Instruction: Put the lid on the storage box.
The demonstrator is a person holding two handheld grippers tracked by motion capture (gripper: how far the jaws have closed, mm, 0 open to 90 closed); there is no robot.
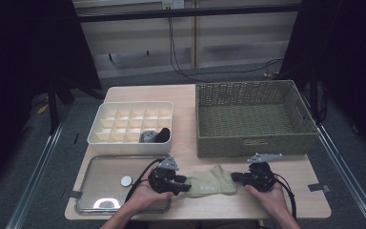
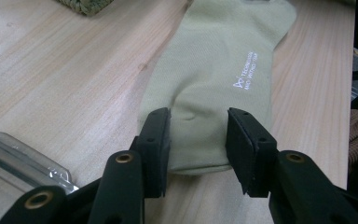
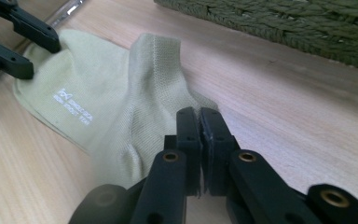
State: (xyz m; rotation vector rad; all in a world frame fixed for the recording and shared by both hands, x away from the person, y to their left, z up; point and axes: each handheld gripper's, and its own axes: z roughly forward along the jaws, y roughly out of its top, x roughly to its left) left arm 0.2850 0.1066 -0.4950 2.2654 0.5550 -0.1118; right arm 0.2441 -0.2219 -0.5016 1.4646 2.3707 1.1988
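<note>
My right gripper (image 3: 199, 122) clamps the pale green cotton sock (image 3: 107, 112); left gripper (image 2: 198, 135) jaws apart astride it, risking bunching if closed off-centre.

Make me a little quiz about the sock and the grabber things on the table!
1. True or false: the fingers of the left gripper are spread apart, one on each side of the sock's end.
2. What do the right gripper's fingers do: A) stand wide open, B) press together at the sock's edge, C) hold the basket?
3. Fill in: the white organizer tray has dark rolled things in its front ____ corner.

Key: 1 true; 2 B; 3 right, seen from the person's side.
</note>
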